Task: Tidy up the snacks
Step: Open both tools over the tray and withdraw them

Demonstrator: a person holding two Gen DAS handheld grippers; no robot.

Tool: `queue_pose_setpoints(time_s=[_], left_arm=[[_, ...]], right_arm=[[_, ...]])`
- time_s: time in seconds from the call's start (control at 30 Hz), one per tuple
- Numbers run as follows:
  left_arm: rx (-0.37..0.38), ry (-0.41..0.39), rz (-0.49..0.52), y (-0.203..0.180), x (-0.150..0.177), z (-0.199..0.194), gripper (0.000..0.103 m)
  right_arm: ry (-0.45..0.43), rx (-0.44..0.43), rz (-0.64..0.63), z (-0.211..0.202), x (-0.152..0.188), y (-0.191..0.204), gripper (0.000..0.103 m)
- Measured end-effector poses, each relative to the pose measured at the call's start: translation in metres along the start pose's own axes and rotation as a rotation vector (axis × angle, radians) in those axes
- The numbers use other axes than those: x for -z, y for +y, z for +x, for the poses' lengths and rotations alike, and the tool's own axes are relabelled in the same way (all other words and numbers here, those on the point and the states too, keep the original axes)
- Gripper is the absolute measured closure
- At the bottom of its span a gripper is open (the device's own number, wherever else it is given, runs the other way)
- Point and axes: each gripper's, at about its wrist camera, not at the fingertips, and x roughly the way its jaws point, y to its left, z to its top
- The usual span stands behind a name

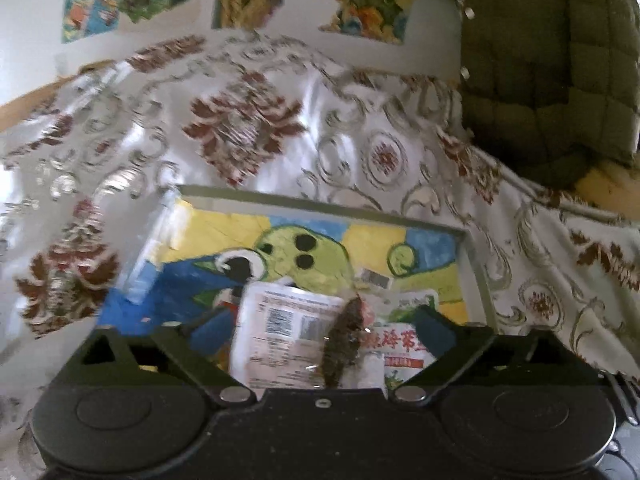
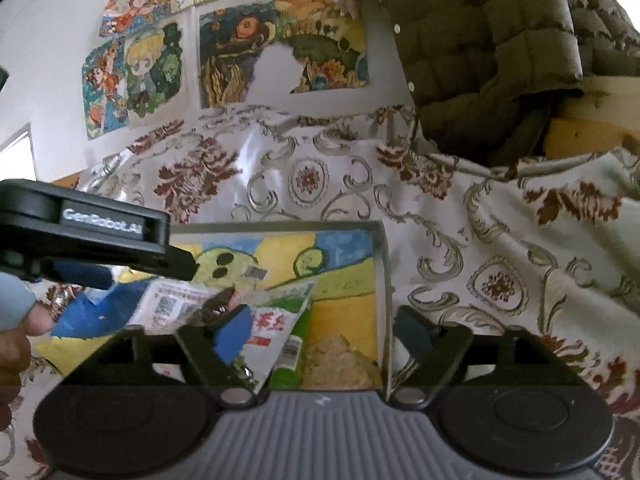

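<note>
A clear-walled box (image 1: 320,199) lined with a painted cartoon sheet sits on the patterned cloth. Inside lie a white barcode packet (image 1: 280,332), a clear packet with a dark brown dried snack (image 1: 344,340) and a white, green and red packet (image 1: 404,346). My left gripper (image 1: 304,328) hangs open above them, pads touching nothing. In the right wrist view the same white packet (image 2: 176,300), the red-lettered packet (image 2: 280,320), a green packet (image 2: 292,360) and a beige crispy snack (image 2: 340,360) lie in the box (image 2: 384,272). My right gripper (image 2: 324,336) is open over the box's right side, holding nothing.
The left gripper's body (image 2: 100,236) reaches in from the left, with a person's hand (image 2: 16,336) behind it. An olive quilted jacket (image 2: 500,60) hangs at the right over a wooden edge (image 2: 580,136). Drawings (image 2: 240,52) cover the wall behind the table.
</note>
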Motion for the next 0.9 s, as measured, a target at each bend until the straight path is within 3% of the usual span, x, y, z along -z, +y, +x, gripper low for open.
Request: queue_pose_setpoints(time_s=[0.13,0.43,0.9], left_arm=[[-0.022,-0.028,-0.029,0.011,0.000,-0.025,0.001],[-0.107,-0.078,-0.061,0.034,0.017,-0.090,0.001],[-0.154,-0.089,-0.019,0.035,0.119,-0.178,0.001]], right_arm=[[-0.024,0.002,0.003,-0.019,-0.010,0.001,0.001],[-0.046,-0.022,0.019,-0.065,-0.028,0.004,0.000],[-0.085,-0.046,-0.019,-0.158,0.005,0.009,0.000]])
